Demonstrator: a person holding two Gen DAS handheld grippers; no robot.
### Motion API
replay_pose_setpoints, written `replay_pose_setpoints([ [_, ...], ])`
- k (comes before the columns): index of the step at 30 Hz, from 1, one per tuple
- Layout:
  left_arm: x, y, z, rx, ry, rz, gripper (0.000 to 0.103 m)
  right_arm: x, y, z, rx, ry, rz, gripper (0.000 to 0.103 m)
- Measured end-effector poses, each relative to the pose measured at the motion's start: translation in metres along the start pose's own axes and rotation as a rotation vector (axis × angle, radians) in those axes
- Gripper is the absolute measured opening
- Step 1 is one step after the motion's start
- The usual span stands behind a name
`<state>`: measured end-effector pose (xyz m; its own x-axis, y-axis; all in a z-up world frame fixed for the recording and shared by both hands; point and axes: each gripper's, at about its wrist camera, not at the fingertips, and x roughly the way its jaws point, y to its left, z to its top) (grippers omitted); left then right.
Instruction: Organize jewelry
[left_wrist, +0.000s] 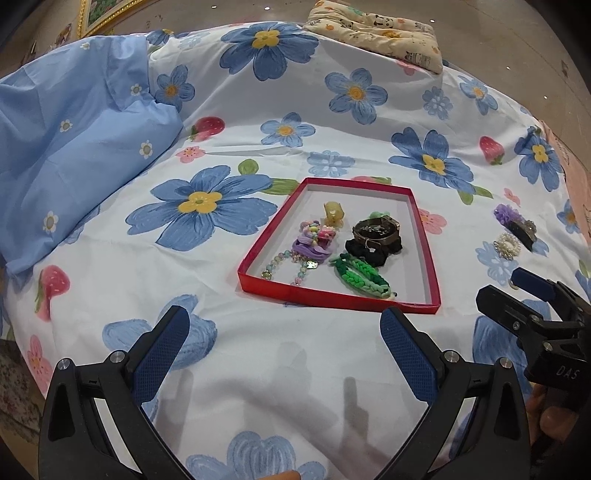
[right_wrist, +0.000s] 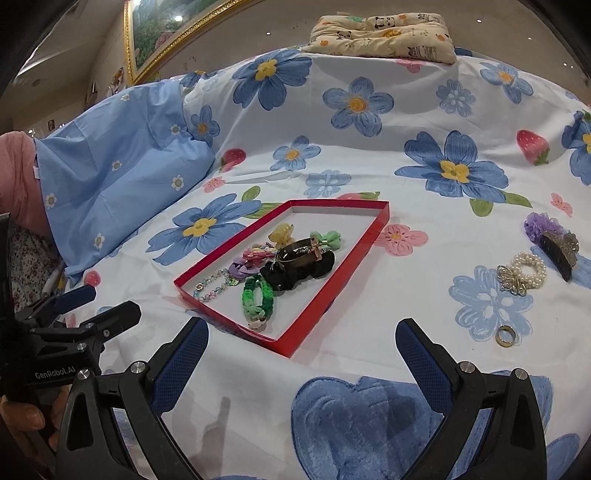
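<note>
**Right wrist view: four pieces not yet boxed on the bed**

Right wrist camera shows the bed (right_wrist: 424, 122) bearing a red tray (right_wrist: 295, 341), long axis toward the headboard. Right of it lie a hair claw (right_wrist: 556, 254), pearl bracelet (right_wrist: 526, 271) and ring (right_wrist: 506, 336). Both the right hand-held gripper (right_wrist: 301, 358) and left hand-held gripper (left_wrist: 284, 339) gape wide, empty. The small ring could sink into soft bedding.

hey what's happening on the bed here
A person is sorting jewelry into a red box lid on a flowered bedsheet. It already holds a green braided bracelet, a black scrunchie and beaded pieces. A pearl bracelet, gold ring and dark hair claw lie outside, on its right. The left tool and right tool hover open, holding nothing.
</note>
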<state>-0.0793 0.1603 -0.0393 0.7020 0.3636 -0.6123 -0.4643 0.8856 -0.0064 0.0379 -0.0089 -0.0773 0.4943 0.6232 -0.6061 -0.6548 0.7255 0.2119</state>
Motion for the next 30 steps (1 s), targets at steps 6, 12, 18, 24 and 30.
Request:
replay_pose_setpoints([
  [6, -0.004, -0.001, 0.0, 0.005, -0.009, -0.004, 0.103, -0.001, 0.0, 0.0, -0.004, -0.009, -0.003, 0.102],
  [12, -0.008, -0.002, -0.001, 0.012, -0.019, -0.002, 0.103, -0.003, 0.001, 0.0, -0.005, -0.021, 0.002, 0.102],
  [18, -0.01, -0.003, -0.001, 0.01, -0.022, 0.0, 0.103, -0.005, 0.004, 0.0, -0.017, -0.028, -0.002, 0.102],
  [24, -0.01, -0.002, -0.001, 0.009, -0.025, 0.0, 0.103, -0.006, 0.005, 0.001, -0.019, -0.029, -0.001, 0.102],
  [30, -0.012, -0.003, -0.001, 0.009, -0.026, 0.001, 0.103, -0.006, 0.006, 0.001, -0.02, -0.033, 0.0, 0.102],
])
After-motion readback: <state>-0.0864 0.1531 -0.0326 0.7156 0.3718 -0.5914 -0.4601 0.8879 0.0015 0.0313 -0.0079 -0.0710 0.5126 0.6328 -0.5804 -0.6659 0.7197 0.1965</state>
